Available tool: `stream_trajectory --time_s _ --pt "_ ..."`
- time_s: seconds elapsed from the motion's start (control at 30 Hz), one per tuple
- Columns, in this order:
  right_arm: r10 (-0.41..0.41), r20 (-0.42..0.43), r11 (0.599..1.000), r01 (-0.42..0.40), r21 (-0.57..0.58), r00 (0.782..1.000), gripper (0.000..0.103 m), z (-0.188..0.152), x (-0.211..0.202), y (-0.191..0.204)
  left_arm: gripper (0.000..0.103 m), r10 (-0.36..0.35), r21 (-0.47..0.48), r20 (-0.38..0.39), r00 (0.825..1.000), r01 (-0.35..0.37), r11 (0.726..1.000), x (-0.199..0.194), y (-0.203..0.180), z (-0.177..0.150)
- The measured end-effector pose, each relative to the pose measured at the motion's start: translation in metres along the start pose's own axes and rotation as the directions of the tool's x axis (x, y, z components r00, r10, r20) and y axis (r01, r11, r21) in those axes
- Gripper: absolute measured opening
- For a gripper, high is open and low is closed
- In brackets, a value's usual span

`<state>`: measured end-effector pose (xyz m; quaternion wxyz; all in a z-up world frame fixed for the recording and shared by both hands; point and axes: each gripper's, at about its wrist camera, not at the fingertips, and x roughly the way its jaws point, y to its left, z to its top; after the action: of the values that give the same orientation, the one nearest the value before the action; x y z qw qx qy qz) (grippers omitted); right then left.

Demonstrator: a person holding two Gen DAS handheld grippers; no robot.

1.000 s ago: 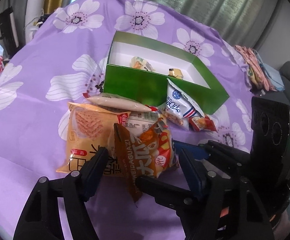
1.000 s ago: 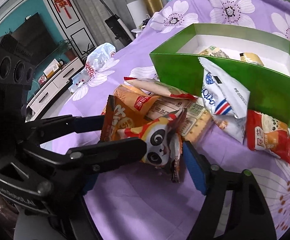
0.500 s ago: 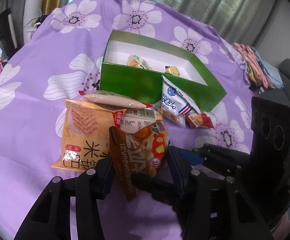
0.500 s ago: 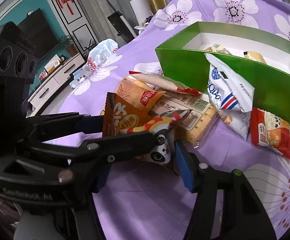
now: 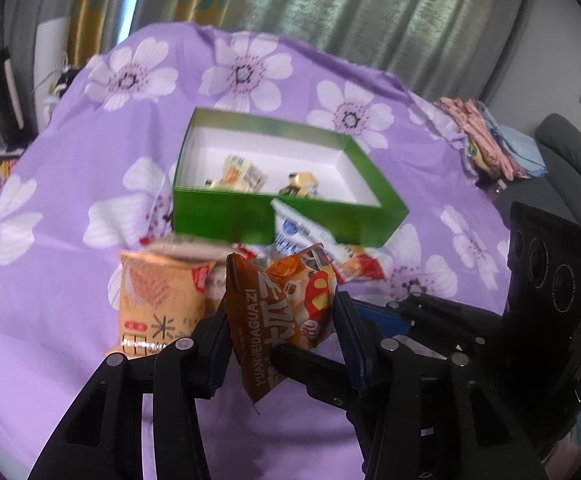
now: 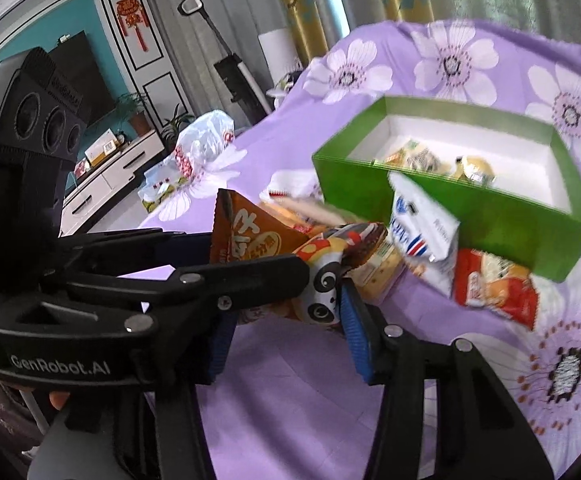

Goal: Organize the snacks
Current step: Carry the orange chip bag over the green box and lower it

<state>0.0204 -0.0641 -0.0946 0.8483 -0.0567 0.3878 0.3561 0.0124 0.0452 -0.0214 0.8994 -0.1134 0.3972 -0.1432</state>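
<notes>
Panda snack bag (image 5: 286,304) pinched by both grippers at once: left gripper (image 5: 280,344) and right gripper (image 6: 286,312) each clamp it, above cloth, short of green box (image 5: 226,216). Risk: opposing pulls tear or drop pkt.

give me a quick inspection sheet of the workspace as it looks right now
surface: purple flowered cloth, wrinkled.
job's things: green box open, a few small snacks inside; brown panda snack bag held up off the cloth; orange cracker pack, white and blue pouch leaning on the box, red pack lying outside it.
clutter: white plastic bag at the cloth's far edge.
grippers: left gripper jaws clamp the panda bag; right gripper jaws sit on either side of it, contact unclear.
cables: nothing seen.
surroundings: curtains, TV wall, folded clothes.
</notes>
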Motion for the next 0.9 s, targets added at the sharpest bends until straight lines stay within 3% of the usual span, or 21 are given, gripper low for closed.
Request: stream_trajectory --time_s 0.5,0.9 --pt "-0.06 0.106 0.998 0.061 -0.01 0.993 0.05 0.028 -0.035 -0.016 0.048 -0.032 0.105 0.065 0.997 0.025 0.994 -0.004 -0.036 0.041" --pt "-0.111 0.174 0.994 0.111 0.011 0.978 0.05 0.069 -0.044 -0.057 0.048 -0.078 0.165 0.1 0.992 0.061 0.984 0.02 -0.057 0.098"
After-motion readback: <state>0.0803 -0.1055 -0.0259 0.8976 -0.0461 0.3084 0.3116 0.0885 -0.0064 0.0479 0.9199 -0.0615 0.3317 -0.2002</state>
